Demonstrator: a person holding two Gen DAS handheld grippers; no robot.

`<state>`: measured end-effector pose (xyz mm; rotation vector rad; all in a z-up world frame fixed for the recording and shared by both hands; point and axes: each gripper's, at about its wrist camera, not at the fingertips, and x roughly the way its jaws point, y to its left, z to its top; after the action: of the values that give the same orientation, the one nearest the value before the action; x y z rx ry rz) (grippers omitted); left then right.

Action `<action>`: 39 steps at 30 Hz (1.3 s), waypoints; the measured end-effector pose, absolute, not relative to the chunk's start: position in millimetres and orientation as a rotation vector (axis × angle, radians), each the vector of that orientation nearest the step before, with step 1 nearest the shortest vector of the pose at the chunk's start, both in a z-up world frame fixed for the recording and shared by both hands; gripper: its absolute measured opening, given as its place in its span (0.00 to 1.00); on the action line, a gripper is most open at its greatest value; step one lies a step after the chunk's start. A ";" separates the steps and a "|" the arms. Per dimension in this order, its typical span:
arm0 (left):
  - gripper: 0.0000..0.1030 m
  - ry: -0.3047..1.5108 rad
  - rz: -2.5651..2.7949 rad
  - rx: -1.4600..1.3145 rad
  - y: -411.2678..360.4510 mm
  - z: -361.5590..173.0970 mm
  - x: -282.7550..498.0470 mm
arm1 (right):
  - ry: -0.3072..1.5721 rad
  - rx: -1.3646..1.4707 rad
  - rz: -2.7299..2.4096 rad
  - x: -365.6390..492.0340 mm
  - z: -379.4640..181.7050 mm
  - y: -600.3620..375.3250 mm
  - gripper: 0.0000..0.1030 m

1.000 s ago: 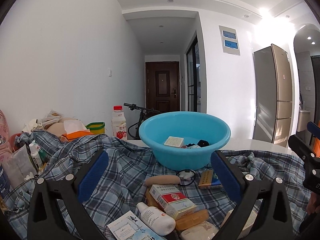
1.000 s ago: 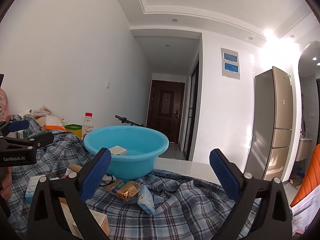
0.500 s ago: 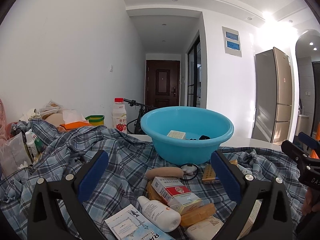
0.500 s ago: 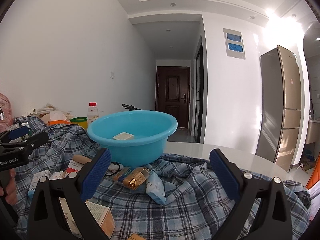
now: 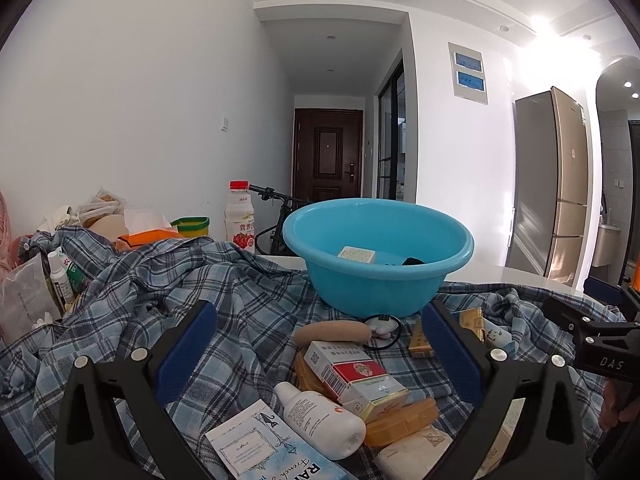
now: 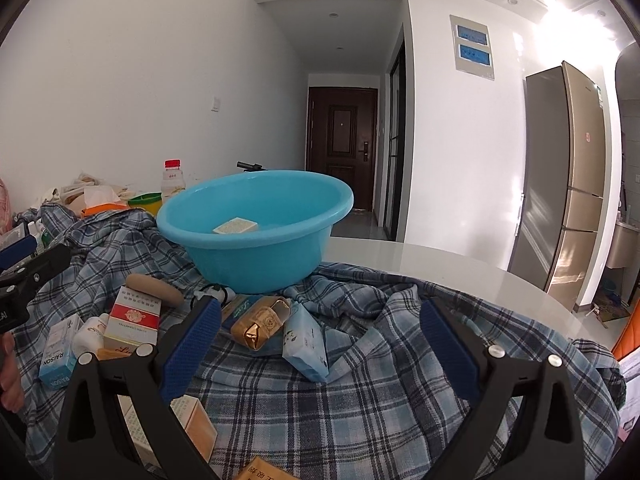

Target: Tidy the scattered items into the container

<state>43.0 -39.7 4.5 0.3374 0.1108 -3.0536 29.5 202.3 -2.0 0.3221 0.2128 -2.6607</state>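
Note:
A blue plastic basin [image 5: 376, 264] [image 6: 256, 252] stands on a plaid cloth [image 5: 224, 296] and holds a small pale box [image 5: 356, 255] and a dark item. In front of it lie a red-and-white box [image 5: 352, 376], a white bottle [image 5: 320, 420], a tan roll [image 5: 332, 330], an orange case [image 5: 400, 420] and a blue-white box [image 5: 264, 452]. My left gripper [image 5: 320, 352] is open and empty above these items. My right gripper [image 6: 320, 340] is open and empty above a gold pack [image 6: 260, 322] and a light blue packet [image 6: 306, 340].
A yoghurt bottle [image 5: 240, 216], a green cup [image 5: 192, 226] and bags sit at the back left by the wall. Small bottles [image 5: 60, 280] lie at the left edge. The white table [image 6: 440, 268] is bare at the right. A fridge [image 6: 560, 180] stands beyond it.
Both grippers have tilted down and moved slightly nearer the items in front of the basin. Both stay open and empty.

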 end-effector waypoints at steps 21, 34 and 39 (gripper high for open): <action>1.00 0.193 -2.987 0.520 -50.4 -7.0 21.2 | 0.171 0.368 -2.689 22.6 -0.2 207.2 0.99; 1.00 0.082 -2.986 0.429 -36.8 -1.0 32.3 | 0.167 0.370 -2.694 22.0 -0.4 208.0 1.00; 1.00 0.082 -2.989 0.430 -37.8 -0.3 33.7 | 0.168 0.372 -2.694 21.9 -0.7 208.2 1.00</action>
<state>33.7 -37.8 -0.3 0.4296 0.0822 -2.9888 21.9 208.2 -0.7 0.3725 0.1679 -2.6939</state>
